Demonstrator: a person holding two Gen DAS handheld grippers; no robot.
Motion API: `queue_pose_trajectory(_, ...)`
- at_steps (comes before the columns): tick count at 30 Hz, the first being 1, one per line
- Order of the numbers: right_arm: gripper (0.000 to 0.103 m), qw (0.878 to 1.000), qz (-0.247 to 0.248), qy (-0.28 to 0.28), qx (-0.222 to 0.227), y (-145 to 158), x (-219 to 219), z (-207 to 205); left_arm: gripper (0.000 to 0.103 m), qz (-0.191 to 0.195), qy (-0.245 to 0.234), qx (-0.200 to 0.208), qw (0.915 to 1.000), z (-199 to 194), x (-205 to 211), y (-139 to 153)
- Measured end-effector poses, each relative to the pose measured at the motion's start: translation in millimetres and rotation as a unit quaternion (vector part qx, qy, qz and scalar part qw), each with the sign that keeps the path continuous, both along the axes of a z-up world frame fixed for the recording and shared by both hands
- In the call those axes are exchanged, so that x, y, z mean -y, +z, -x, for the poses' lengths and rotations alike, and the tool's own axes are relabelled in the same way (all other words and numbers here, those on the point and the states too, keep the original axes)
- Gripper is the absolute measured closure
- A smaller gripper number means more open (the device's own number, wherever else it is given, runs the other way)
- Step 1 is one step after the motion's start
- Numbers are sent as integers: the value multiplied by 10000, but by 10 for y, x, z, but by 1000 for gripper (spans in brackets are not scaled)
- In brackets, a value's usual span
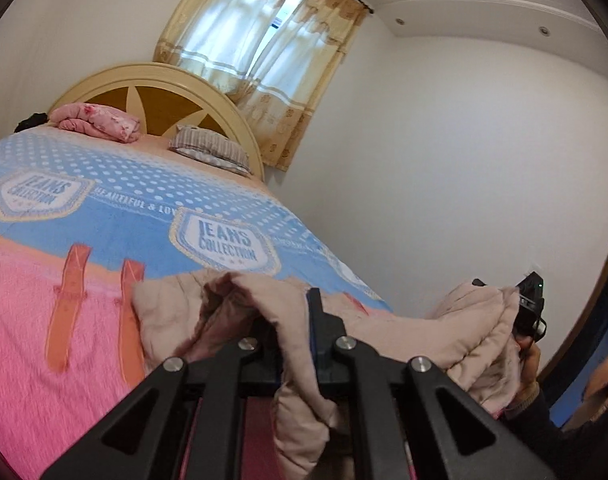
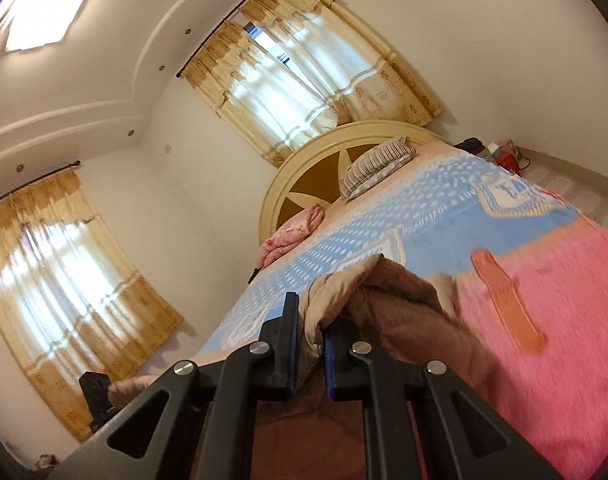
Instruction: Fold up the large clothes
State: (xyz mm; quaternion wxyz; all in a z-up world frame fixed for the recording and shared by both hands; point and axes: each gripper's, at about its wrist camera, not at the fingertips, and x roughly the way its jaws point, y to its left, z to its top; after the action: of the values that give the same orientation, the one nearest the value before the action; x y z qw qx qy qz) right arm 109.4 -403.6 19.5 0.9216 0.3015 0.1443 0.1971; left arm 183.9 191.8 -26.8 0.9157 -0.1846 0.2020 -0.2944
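A beige quilted garment (image 1: pixel 404 332) hangs between my two grippers over the foot of the bed. My left gripper (image 1: pixel 292 320) is shut on one part of its edge; the fabric bunches over the jaws and drapes down between the arms. My right gripper (image 2: pixel 310 320) is shut on another part of the garment (image 2: pixel 384 300), pinched between the blue-padded fingers (image 2: pixel 292 332). In the left wrist view the right gripper (image 1: pixel 526 308) shows at the far right, with the hand that holds it below it. The left gripper shows small at the lower left of the right wrist view (image 2: pixel 96 400).
The bed (image 1: pixel 104 208) has a blue and pink cover with orange straps. A folded pink blanket (image 1: pixel 96 122) and a striped pillow (image 1: pixel 210 148) lie by the cream headboard (image 1: pixel 164 92). Curtained windows (image 2: pixel 304 64) are behind. A white wall (image 1: pixel 464 180) is at the right.
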Motion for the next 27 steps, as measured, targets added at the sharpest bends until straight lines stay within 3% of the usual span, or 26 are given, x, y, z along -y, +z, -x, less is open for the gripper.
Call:
queue_pose_trajectory(7, 94, 9981, 261, -439, -347, -14, -138, -1172, 94, -143, 88, -398, 9991, -989, 99, -95)
queue_pose_trajectory(15, 94, 9903, 448, -838, -1018, -466, -82, -2226, 94, -333, 314, -1180, 9920, -1816, 108, -602)
queue_pose_trajectory(20, 94, 9834, 644, -945, -1409, -824, -100, -2705, 93, -489, 364, -1568, 9857, -2153, 178, -885)
queue_pose_trajectory(22, 94, 9804, 775, -968, -1532, -953, -117, -2869, 86, -633, 494, -1765, 9810, -2242, 193, -978)
queue_pose_trajectory(25, 94, 9772, 901, -919, -1691, -1129, -148, -3077, 84, -590, 590, -1972, 9768, -2192, 154, -974)
queue_pose_trajectory(27, 94, 9762, 950, -891, -1735, -1192, -180, -3171, 77, -644, 624, -1855, 9786, -2070, 141, -890)
